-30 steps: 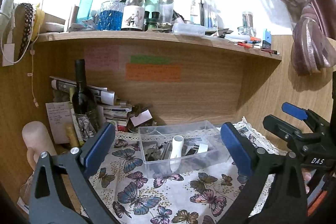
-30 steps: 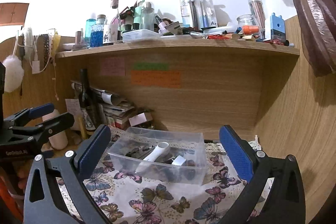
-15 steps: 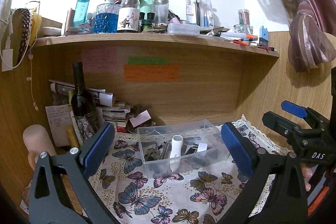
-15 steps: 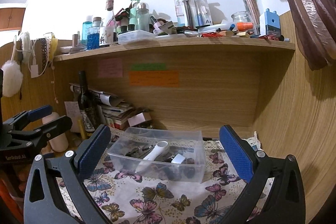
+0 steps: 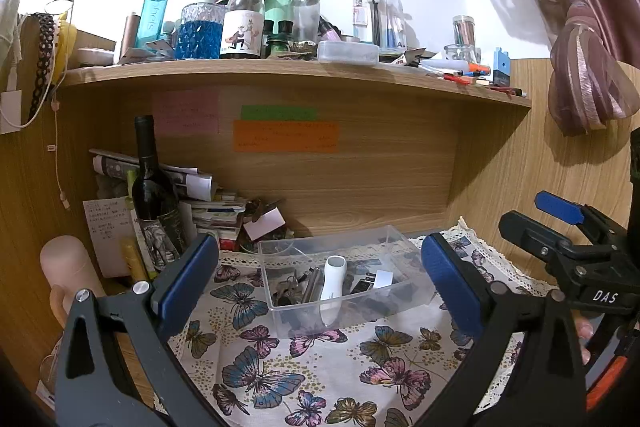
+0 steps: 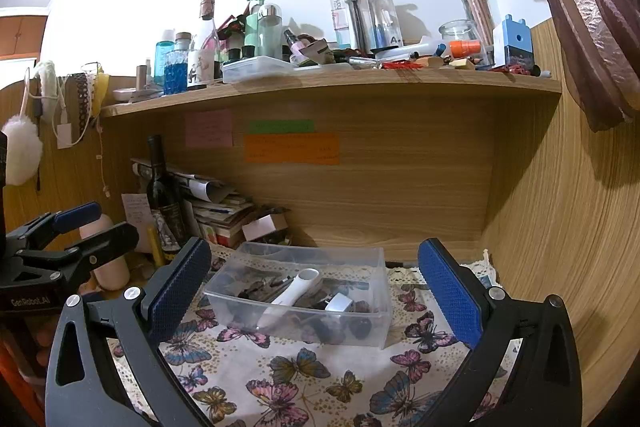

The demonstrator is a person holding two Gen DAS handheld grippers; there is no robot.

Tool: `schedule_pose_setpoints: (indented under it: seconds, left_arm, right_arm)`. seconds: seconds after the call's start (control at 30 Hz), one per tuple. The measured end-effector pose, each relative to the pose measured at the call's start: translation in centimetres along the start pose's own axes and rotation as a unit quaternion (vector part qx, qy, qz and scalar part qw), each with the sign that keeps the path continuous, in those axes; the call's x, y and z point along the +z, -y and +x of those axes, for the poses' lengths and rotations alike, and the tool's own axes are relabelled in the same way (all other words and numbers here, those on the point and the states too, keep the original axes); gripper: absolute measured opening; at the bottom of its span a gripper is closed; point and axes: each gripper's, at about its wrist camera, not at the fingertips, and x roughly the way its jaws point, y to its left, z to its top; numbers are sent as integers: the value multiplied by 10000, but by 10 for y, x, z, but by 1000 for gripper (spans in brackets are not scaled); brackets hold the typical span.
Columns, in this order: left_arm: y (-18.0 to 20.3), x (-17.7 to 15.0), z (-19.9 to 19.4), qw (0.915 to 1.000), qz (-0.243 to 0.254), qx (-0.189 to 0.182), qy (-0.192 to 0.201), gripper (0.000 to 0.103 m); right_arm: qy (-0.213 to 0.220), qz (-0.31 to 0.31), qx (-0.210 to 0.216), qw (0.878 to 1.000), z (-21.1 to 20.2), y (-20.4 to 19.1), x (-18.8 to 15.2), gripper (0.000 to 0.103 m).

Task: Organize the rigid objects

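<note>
Wood-walled tabletop under a cluttered shelf (image 5: 280,75): clear bin (image 5: 344,279) mid-cloth toward the back edge, holding white handle (image 5: 332,287), plug, keys; left tool (image 5: 320,275) and right tool (image 6: 316,291) agape, empty; either sorting done or more to fetch.

sticky notes (image 5: 285,135) illegible; bin (image 6: 372,323) contents partly indistinct

Two wrist fisheyes, side by side, face the desk alcove from near; both share the clear bin (image 5: 344,281) (image 6: 304,301) and the shelf (image 5: 280,77) (image 6: 332,85).
</note>
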Motion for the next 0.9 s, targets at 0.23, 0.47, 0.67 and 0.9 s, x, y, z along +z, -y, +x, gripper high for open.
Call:
schedule_pose_setpoints:
  seconds: [0.23, 0.47, 0.67, 0.9]
  left_arm:
    - [0, -1, 2, 10000, -6, -19, -54, 103]
    - [-1, 0, 4, 10000, -17, -41, -45, 103]
    - [2, 0, 3, 10000, -1, -22, 10, 103]
    - [7, 0, 1, 10000, 66, 2, 61, 103]
  right_arm:
    - [55, -3, -72, 10000, 0, 2, 1, 103]
    - [48, 6, -66, 10000, 1, 2, 1, 103]
    - [39, 7, -72, 10000, 2, 2, 1, 103]
    - [34, 9, -76, 10000, 3, 2, 1, 103]
